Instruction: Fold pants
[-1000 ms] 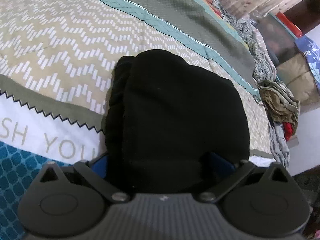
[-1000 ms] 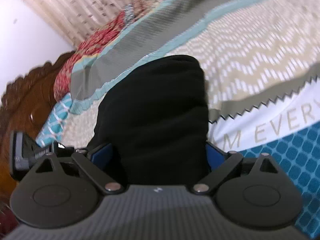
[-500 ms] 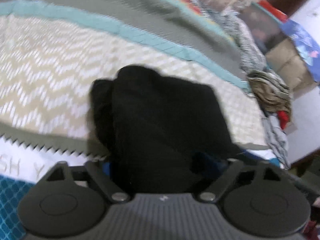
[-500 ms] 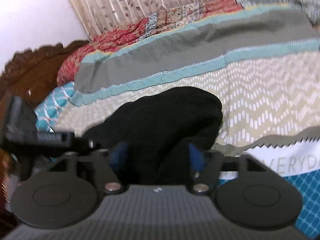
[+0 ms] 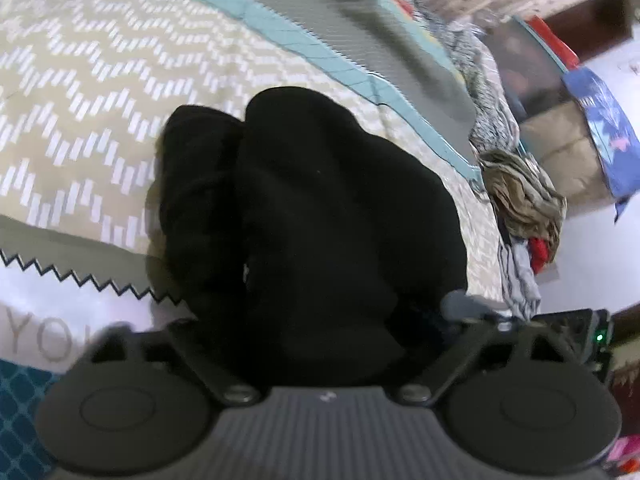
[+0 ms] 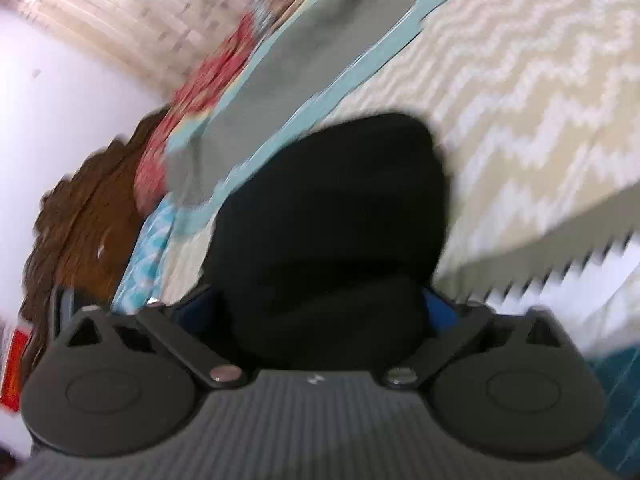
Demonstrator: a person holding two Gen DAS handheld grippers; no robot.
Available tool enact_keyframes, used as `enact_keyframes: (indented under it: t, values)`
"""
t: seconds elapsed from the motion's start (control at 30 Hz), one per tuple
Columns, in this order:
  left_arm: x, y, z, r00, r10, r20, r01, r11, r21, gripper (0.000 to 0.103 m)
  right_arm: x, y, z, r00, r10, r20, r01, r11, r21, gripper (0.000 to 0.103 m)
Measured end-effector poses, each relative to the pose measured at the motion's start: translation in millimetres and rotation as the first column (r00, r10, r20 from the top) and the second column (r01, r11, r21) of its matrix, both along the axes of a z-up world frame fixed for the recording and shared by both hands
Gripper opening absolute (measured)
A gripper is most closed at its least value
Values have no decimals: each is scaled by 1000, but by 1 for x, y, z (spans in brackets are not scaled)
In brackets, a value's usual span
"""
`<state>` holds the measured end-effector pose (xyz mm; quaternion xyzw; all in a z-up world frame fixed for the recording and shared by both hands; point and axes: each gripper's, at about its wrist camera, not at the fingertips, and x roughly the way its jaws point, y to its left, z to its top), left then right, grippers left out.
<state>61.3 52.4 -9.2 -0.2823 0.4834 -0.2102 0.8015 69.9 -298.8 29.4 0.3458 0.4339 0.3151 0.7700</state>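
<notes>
Black pants (image 5: 320, 216) are bunched into a thick folded bundle on the bedspread (image 5: 80, 92), sitting on the beige chevron band, near edge reaching the zigzag border and the white lettered strip. Left gripper (image 5: 320, 320): bundle fills the whole gap between the two fingers and runs straight ahead of it; jaws are closing with the fabric between them. Finger pads are buried in black cloth in this view, so contact can't be read directly, but the cloth is packed against both sides. A second, smaller lobe of the pants bulges out to the left of the main mass, outside the left gripper's span. Right gripper (image 6: 328, 312): same picture, pants (image 6: 332, 216) sit squarely between the fingers, blue pad of the finger (image 6: 438, 312) showing at the right edge of the cloth, another blue pad at the left edge; jaws closing on the bundle. Frame is motion-blurred. Both grippers hold the same bundle from its near end, fabric extending away from them across the bed. Wooden headboard (image 6: 80, 216) left in the right wrist view; pile of clothes (image 5: 524, 200) at the bed's far right edge in the left wrist view, well apart from the pants.
</notes>
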Motion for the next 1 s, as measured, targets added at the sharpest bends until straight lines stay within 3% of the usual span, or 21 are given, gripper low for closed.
enact_keyframes:
  t: [0.07,0.1,0.27,0.37,0.47,0.6,0.67,0.7,0.73,0.77,0.8,0.83,0.87,1.0]
  values:
    - [-10,6,8,1000,3,13,-3,999,-44,62,-13,4,8,1000,16,-14,-16,999,49,64]
    - [-14,9,15,1000,4,22,-2,998,-60,59,-20,10,21,999,29,36,-30,999,12,63]
    - [-4,23,68,986,27,166,-9,994,-110,59,-17,27,86,962,80,262,-78,997,-19,61]
    - [30,25,106,956,19,294,-7,999,-41,59,12,38,119,916,89,392,-86,996,-26,61]
    - [83,19,122,933,13,360,-31,999,44,62,60,45,133,869,70,490,-49,997,-55,61]
    - [165,3,97,949,54,311,-113,978,175,74,130,55,113,862,33,506,43,990,-137,61]
    - [207,-12,62,968,100,229,-164,946,280,79,169,65,82,885,29,465,81,974,-214,63]
    - [226,-19,38,977,134,165,-186,912,366,80,184,68,65,903,21,428,99,962,-255,64]
    - [238,-26,16,980,162,118,-198,875,442,90,200,73,41,927,14,374,116,940,-321,70]
    - [238,-28,4,972,184,145,-230,868,440,103,209,73,19,942,-25,336,145,930,-338,91]
    - [230,-31,4,959,197,204,-269,861,432,103,209,61,4,946,-106,306,189,947,-259,99]
    - [226,-36,7,957,183,225,-268,855,444,103,211,48,-7,956,-151,252,196,967,-163,99]
    - [222,-39,8,956,172,239,-267,850,455,103,208,42,-9,952,-155,264,194,972,-130,98]
    - [209,-36,23,951,207,228,-293,837,463,103,196,35,-2,951,-153,270,191,974,-119,99]
